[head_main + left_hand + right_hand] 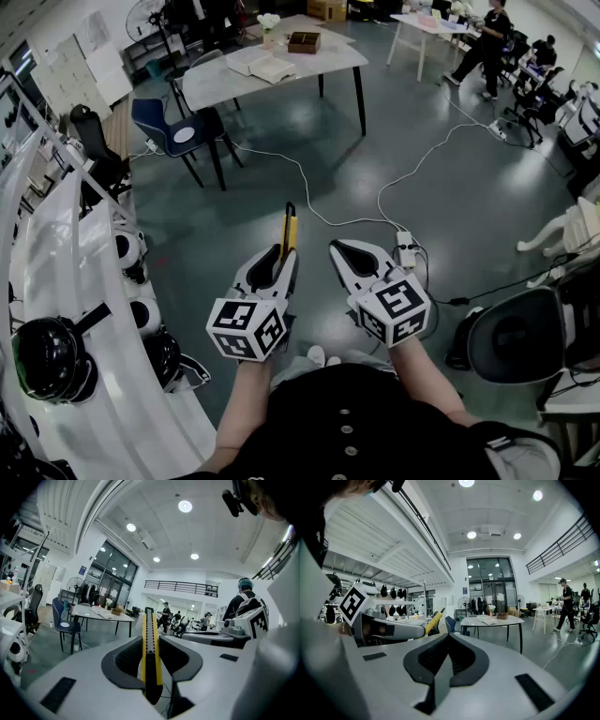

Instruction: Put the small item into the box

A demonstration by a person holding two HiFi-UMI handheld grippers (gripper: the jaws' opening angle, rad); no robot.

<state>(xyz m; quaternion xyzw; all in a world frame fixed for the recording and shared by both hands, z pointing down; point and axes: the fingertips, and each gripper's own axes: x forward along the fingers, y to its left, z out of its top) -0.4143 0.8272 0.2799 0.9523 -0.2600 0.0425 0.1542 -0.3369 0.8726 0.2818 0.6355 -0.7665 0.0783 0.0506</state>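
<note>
The left tool (151, 641) is clamped on one slim yellow-and-black utility knife (149, 625). Its ribbed dark pads (127, 660) press the knife's flat sides, and the knife juts forward past the tips. The right tool (447, 637), the same smooth white plastic, has its jaws closed together on nothing. The two tools hover side by side over a glossy grey floor (281, 178). Well beyond them, one small brown box (304, 41) sits on a rounded pale tabletop (323, 64).

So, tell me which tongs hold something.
The left tongs: a yellow utility knife sticks out from between them. The right tongs are shut on nothing.
</note>
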